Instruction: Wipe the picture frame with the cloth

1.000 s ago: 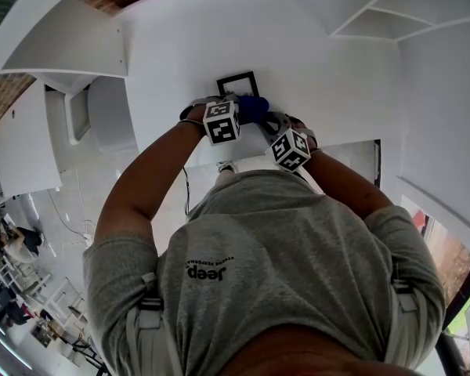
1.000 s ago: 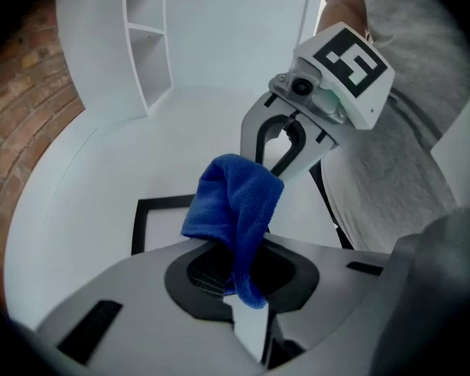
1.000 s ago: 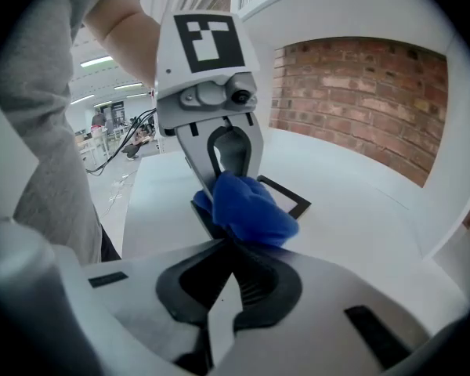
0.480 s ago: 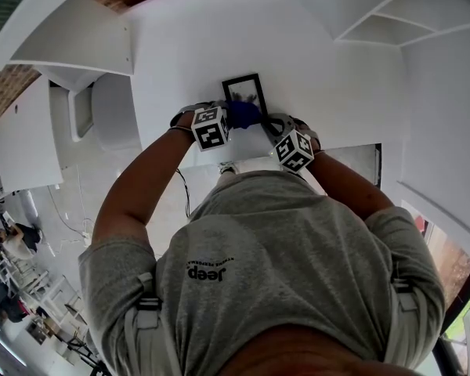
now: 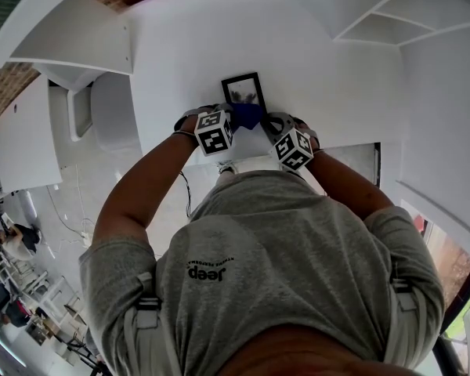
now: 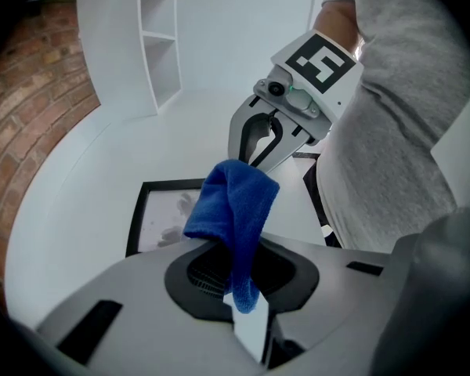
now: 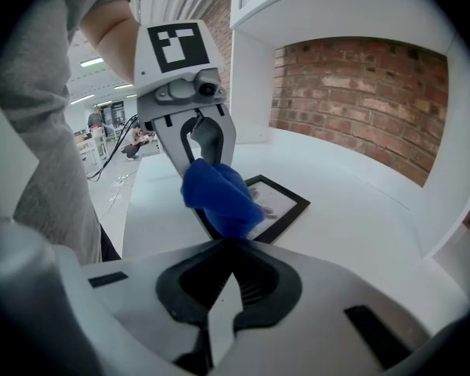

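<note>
"Upper middle of the head view, flat on the white tabletop (image 5: 321, 77): is that the picture frame (image 5: 241, 89)?"

"Yes, black-edged and lying face up. The blue cloth (image 5: 248, 116) is bunched at its lower edge, between the left gripper (image 5: 229, 120) and the right gripper (image 5: 272, 128)."

"Which one has the cloth?"

"The left. Its own view shows the jaws clenched on the cloth (image 6: 233, 202). A tail hangs down through them at lower centre and the bulk stands up like a pad. I'd judge it is held that way so the soft wad meets the glass, not the hard jaws."

"And the right?"

"Its jaws are drawn together. In its view the cloth (image 7: 218, 197) sits right at their tips, at centre, but I can't settle whether they nip a fold. My guess is it is there to tuck or steady the wad."

"Where does the frame lie from each?"

"In the left gripper view the frame (image 6: 168, 214) is left of centre, just beyond the cloth, and the wad overlaps its right side. In the right gripper view the frame (image 7: 280, 200) is right of centre, behind the cloth. I can't tell whether cloth and glass are touching."

"Why flat on the table?"

"I'd say a frame lying flat takes downward rubbing without tipping."
</note>
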Demonstrator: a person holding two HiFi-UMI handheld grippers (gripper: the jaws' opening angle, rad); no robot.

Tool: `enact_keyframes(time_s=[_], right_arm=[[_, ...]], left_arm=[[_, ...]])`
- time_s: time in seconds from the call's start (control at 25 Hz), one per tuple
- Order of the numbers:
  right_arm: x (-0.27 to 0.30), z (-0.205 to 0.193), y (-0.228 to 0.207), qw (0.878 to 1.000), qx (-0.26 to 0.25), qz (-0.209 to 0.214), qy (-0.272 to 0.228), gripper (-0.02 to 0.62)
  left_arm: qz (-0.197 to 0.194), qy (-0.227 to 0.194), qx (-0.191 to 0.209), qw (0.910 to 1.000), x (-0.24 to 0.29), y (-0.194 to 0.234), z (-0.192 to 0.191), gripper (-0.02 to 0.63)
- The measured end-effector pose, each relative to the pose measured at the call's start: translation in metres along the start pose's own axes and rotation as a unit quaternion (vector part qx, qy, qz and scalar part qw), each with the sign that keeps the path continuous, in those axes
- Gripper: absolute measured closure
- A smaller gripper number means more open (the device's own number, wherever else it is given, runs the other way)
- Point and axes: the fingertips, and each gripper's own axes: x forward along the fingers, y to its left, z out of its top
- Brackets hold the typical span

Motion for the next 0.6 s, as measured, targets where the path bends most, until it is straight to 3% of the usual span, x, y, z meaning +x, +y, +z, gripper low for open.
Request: enact_keyframes(time_s=[0.08, 0.2, 0.28, 0.4, 0.6], right_arm=[[0.001, -0.001, 0.0, 1.0, 0.019, 0.012, -0.001, 0.58], [-0.001, -0.002, -0.002, 0.997, 0.036, 0.07, 0.003, 0.58], [-0.007, 0.007, -0.018, 0.995, 0.023, 0.093, -0.02, 0.58], [-0.009, 0.03, -0.06, 0.994, 0.0, 0.091, -0.058, 0.58], [0.031, 0.045, -0.085, 0.99, -0.08, 0.107, -0.035, 0.58]], left_arm=[[0.003, 0.002, 0.006, 1.0, 0.006, -0.005, 0.003, 0.551], [0.006, 0.002, 0.01, 0.9999, 0.011, -0.004, 0.002, 0.551], [0.004, -0.002, 0.009, 0.9999, 0.011, -0.003, 0.002, 0.551], [0.006, -0.001, 0.017, 0.9998, 0.011, -0.002, 0.001, 0.551], [0.013, 0.003, 0.02, 0.9997, 0.013, -0.001, 0.001, 0.551]])
